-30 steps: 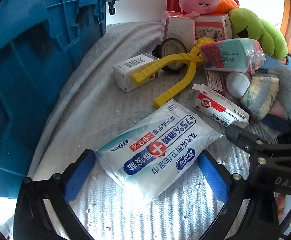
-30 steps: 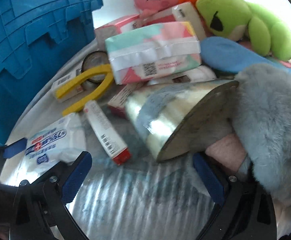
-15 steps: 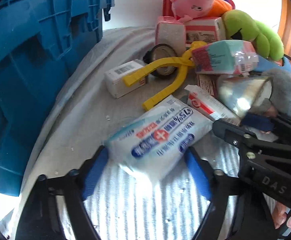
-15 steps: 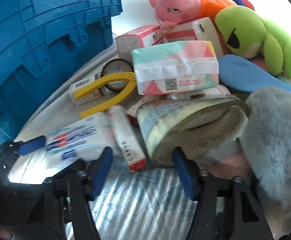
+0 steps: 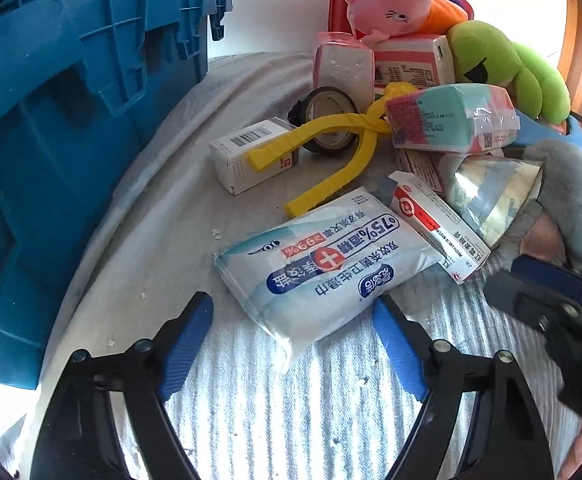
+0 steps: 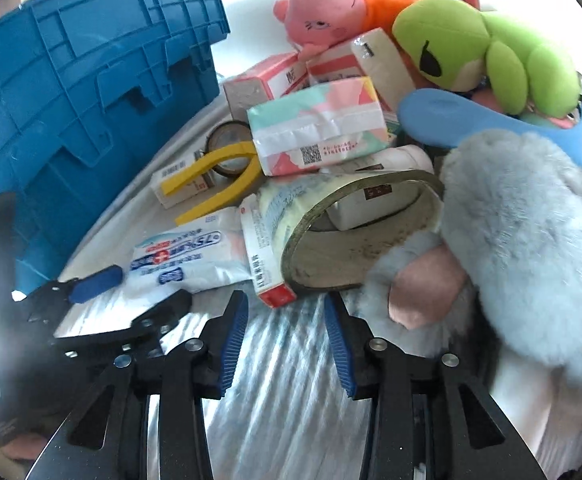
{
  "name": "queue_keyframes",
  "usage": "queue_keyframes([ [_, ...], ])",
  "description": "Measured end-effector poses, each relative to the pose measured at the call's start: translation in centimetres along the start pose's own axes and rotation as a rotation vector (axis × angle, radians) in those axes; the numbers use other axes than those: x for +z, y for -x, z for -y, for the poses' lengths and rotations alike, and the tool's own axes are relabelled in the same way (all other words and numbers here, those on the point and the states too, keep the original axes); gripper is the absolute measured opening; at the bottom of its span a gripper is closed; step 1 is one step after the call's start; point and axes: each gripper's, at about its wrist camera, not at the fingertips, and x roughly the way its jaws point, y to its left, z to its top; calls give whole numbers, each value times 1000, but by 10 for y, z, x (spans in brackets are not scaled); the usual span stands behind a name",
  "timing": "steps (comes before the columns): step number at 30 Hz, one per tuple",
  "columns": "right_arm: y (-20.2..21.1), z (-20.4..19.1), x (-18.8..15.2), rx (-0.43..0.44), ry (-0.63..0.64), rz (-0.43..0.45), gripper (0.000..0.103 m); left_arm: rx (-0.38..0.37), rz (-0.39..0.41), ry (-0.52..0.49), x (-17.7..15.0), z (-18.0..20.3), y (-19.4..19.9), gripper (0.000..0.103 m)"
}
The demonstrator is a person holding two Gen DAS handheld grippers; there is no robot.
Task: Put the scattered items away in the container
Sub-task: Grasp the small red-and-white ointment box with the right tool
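The left gripper (image 5: 293, 334) is held low over the striped cloth (image 5: 291, 412), its fingers spread wide, with the near corner of the wipes pack (image 5: 323, 264) lying between them; nothing is clamped. The right gripper (image 6: 287, 332) is aimed at the tape roll (image 6: 355, 232), its fingers parted by a narrow gap and empty, the roll's rim just ahead of the tips.

The blue crate (image 5: 63, 128), taken to be the container, stands to the left, its ribbed wall rising beside the pile; its opening is not seen.

Trouble is likely with the wipes pack: it is soft and slippery, so only a corner may be pinched and the pack may sag or slide out on the lift. The red-and-white box (image 5: 439, 224) rests against its far edge and may be dragged along. The two grippers are close together, so a bump is possible.

Beyond, the yellow tongs (image 5: 331, 160) lie over a small white box (image 5: 251, 152), and the tissue pack (image 5: 447, 120), pink toy (image 5: 387, 4) and green toy (image 5: 503, 68) are heaped behind. The grey slipper (image 6: 523, 240) crowds the tape roll.
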Motion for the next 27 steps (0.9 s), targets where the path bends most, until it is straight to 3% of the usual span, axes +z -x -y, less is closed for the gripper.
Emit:
queue_keyframes([
  [3,-8,-11,-2,42,-5,-30,39,-11,-2,-12,9,2,-7,82],
  [7,-19,-5,-1,10,-39,-11,35,-12,-2,-2,19,6,-16,82],
  [9,-23,1,2,40,-69,-4,35,-3,4,5,31,15,-27,73],
  [11,-28,-2,4,59,-66,-13,32,-4,5,-4,33,22,-27,54],
  [13,-29,-11,5,70,-29,-46,26,9,4,-11,29,24,-21,50],
  [17,-25,-18,7,38,14,-16,25,6,14,-12,26,22,-21,51],
  [21,-33,-19,19,10,21,29,26,34,15,-12,36,20,-29,67],
  [23,-38,-19,24,1,9,47,26,3,7,13,42,15,-34,66],
  [24,-39,-18,27,-2,5,51,26,-1,9,10,46,15,-36,64],
  [25,-39,-17,29,-5,3,59,26,-7,12,0,46,18,-35,50],
  [27,-38,-14,25,-22,-1,46,23,0,14,-20,42,26,-30,34],
])
